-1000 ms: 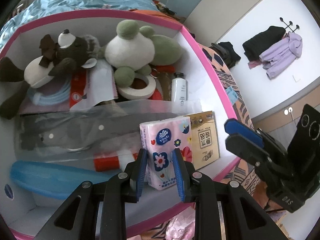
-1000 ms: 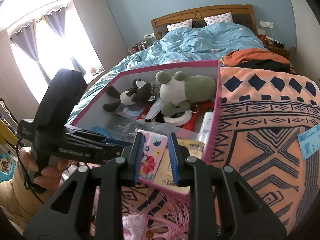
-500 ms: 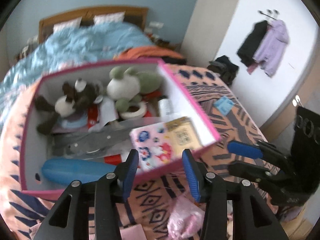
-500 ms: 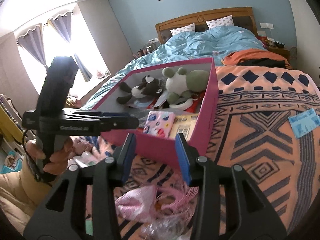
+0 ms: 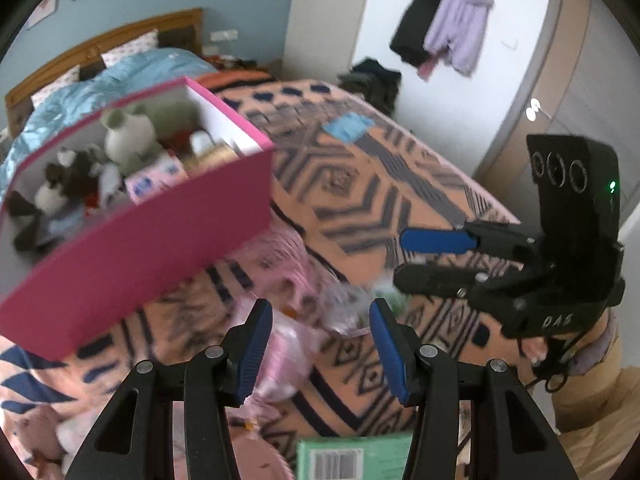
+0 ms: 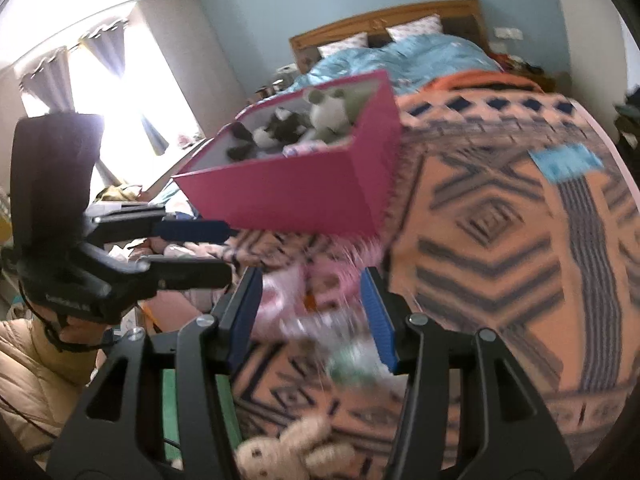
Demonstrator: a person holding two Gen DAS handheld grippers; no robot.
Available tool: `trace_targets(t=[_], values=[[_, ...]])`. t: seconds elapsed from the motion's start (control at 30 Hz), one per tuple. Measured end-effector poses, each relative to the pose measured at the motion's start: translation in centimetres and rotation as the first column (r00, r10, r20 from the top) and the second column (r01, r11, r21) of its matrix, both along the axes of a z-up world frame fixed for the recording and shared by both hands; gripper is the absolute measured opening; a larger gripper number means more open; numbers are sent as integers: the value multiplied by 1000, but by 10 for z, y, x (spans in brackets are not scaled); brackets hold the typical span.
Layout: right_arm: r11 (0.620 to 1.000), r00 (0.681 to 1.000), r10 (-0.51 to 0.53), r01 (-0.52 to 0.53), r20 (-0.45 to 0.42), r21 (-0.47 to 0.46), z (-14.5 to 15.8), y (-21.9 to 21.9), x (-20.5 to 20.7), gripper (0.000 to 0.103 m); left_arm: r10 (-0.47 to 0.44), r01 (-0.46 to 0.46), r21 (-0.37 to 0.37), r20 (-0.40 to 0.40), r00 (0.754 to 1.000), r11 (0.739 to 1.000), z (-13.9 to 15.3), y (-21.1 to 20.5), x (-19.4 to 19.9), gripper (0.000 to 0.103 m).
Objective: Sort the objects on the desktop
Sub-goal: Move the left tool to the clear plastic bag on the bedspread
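A pink box (image 5: 152, 232) sits on an orange patterned blanket (image 5: 360, 184); it also shows in the right wrist view (image 6: 304, 192). Inside lie plush toys (image 5: 124, 136), a floral tissue pack (image 5: 156, 176) and other items. My left gripper (image 5: 320, 344) is open and empty, pulled back from the box over blurred pink and clear wrapped items (image 5: 340, 308). My right gripper (image 6: 310, 320) is open and empty over the same pile (image 6: 288, 300). Each gripper shows in the other's view, the right one (image 5: 436, 256) and the left one (image 6: 192, 248).
A green box (image 5: 352, 456) lies at the near edge. A beige plush (image 6: 280, 452) lies close below the right gripper. A blue card (image 6: 564, 162) lies on the blanket at right. A bed (image 6: 400, 56) stands behind. Clothes (image 5: 444, 16) hang on the wall.
Both grippers have let go of the tissue packs, which now lie in the box. Both have opened wide and pulled back and down, away from the box, toward the pile.
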State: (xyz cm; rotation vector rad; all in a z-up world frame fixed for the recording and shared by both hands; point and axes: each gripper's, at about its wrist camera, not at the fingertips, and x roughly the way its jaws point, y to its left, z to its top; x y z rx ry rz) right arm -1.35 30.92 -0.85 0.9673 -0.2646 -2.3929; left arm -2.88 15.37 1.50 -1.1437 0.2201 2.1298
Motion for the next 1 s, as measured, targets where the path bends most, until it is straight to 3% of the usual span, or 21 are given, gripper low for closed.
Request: trace_targets(t=[0.33, 0.5, 1.0], values=[[994, 992, -107, 107, 67, -1, -27, 23, 27, 55, -1, 6, -73, 65, 998, 997, -34, 26, -3, 52], [995, 990, -96, 98, 104, -15, -43, 17, 24, 55, 3, 5, -109, 67, 998, 994, -43, 35, -7, 52], [992, 985, -124, 127, 116, -16, -54, 15, 3, 55, 7, 2, -94, 95, 995, 996, -47, 41, -19, 45]])
